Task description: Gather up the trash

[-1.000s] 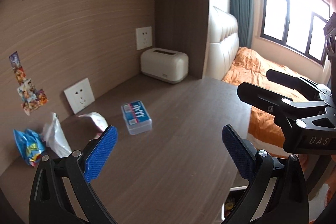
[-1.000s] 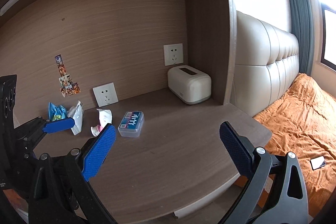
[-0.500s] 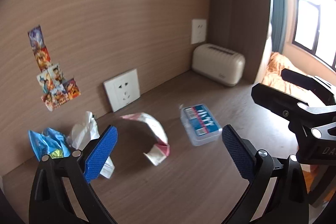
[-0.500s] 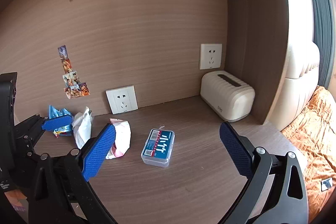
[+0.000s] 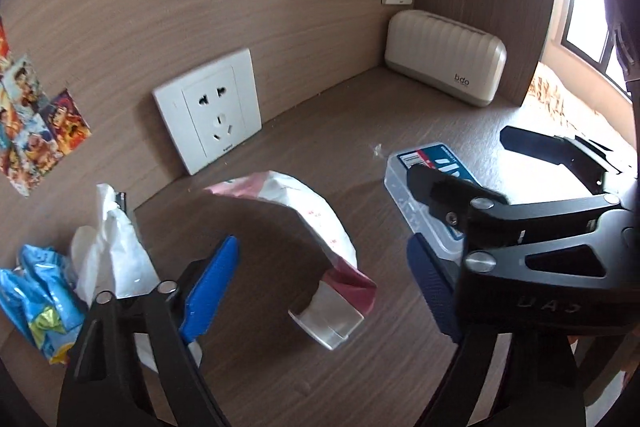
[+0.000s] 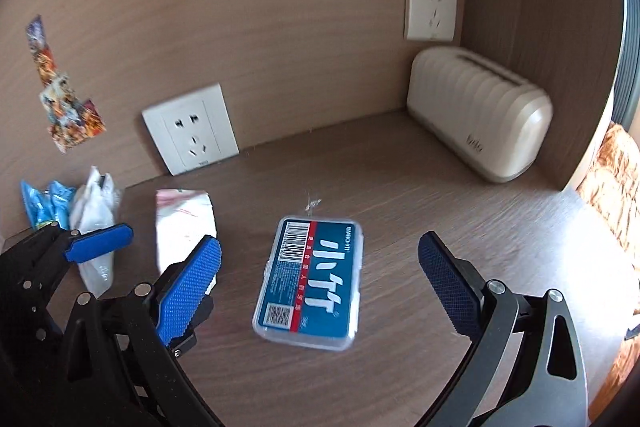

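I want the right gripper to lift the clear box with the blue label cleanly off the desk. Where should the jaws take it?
Grip the clear plastic box across its two long edges, near the middle, coming down from above. It lies flat on the desk, label up, so only its thin side walls offer opposing faces. The right gripper, jaws open, probably already spans that narrower width.

desk [image 6: 440, 211] under me | snack bag [image 5: 36, 303] far left by back wall | crumpled tissue [image 5: 112, 251] just right of it | curled wrapper [image 5: 316, 227] between my left claw's fingers [image 5: 208, 287], untouched | flat case [image 6: 312, 283] right of wrapper | tissue box [image 6: 480, 115] back right corner
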Available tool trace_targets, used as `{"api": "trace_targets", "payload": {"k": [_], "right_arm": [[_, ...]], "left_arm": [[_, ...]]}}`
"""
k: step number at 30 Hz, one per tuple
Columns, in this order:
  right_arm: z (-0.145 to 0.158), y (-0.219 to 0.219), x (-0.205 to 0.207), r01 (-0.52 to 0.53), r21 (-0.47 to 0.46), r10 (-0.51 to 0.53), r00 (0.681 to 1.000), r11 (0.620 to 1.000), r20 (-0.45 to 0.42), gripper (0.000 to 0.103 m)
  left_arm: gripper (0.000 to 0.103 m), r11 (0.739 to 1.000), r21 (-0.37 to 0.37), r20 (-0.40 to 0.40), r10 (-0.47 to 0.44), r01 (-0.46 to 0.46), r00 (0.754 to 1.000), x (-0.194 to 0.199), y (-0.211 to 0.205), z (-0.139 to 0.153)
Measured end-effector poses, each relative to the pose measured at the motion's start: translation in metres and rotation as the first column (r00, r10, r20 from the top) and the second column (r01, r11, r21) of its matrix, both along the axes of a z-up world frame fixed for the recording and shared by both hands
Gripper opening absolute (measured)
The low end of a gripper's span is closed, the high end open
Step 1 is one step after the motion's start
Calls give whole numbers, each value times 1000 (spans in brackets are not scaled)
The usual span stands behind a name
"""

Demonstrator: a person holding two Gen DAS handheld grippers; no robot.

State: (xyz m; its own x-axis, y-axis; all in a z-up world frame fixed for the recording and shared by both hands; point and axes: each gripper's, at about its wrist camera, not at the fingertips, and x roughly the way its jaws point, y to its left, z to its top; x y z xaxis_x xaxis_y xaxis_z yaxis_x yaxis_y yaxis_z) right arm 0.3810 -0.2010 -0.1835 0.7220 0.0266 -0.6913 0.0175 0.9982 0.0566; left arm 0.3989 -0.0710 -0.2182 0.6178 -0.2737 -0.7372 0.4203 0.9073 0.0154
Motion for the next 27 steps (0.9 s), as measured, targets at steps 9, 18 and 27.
{"api": "trace_targets", "payload": {"k": [9, 18, 27], "right_arm": [[-27, 3, 22, 6, 19, -4, 993, 1000, -117, 81], [-5, -3, 5, 9, 29, -6, 997, 1000, -71, 60], [72, -38, -59, 25, 20, -26, 996, 999, 83, 60]], "left_arm": [[45, 999, 3, -82, -51, 51, 995, 14, -4, -19], [27, 999, 8, -43, -47, 47, 998, 3, -7, -4], [10, 994, -42, 80, -93, 97, 992, -40, -27, 57]]}}
